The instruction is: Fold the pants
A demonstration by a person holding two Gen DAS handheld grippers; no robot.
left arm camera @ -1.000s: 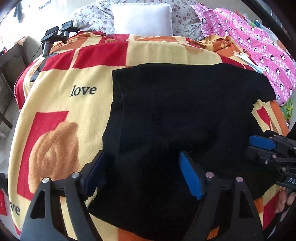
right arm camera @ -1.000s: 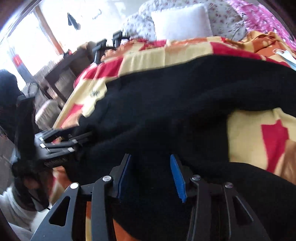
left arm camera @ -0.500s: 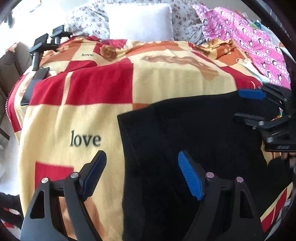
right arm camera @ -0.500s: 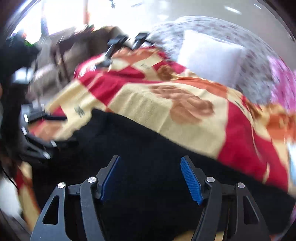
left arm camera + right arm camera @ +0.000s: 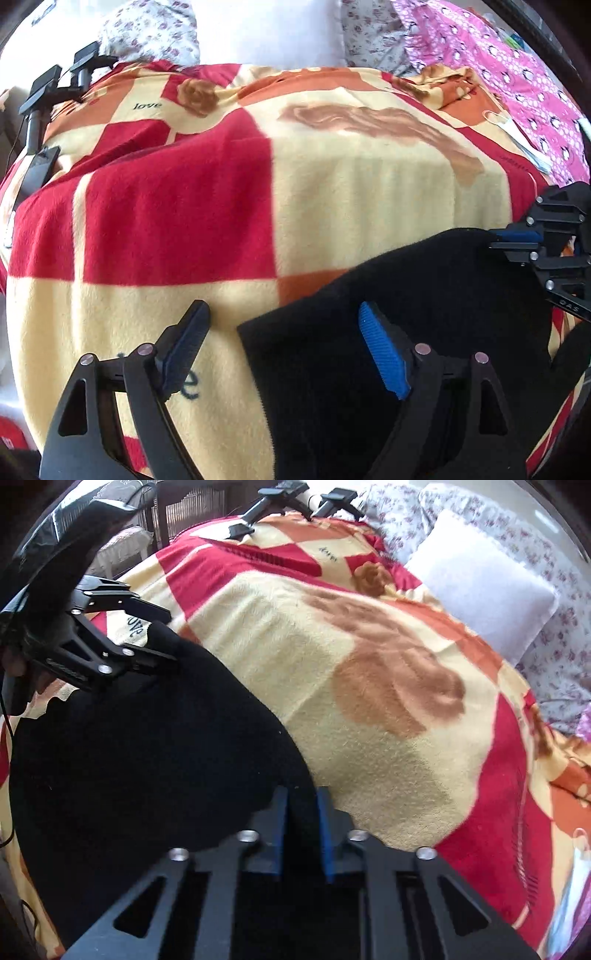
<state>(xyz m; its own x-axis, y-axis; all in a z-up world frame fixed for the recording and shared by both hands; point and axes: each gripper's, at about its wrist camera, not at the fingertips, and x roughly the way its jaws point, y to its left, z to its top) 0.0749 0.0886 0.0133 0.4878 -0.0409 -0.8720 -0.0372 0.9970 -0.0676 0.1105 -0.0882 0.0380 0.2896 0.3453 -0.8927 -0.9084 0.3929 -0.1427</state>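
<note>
R gripper (image 5: 301, 812): jaws just snapped together, clamped on a corner of the black pants (image 5: 147, 757); fabric spreads out to its left. L gripper (image 5: 284, 332): jaws wide apart, nothing pinched, the pants' near corner lying betw. them, one pad over black cloth, the other over the blanket (image 5: 177, 221). Just beyond both claws, red/cream "love" blanket, bare. Farther on, white pillow (image 5: 480, 583). Pink penguin cloth (image 5: 517, 85) far right of L claw; black stand (image 5: 48, 92) far left.
</note>
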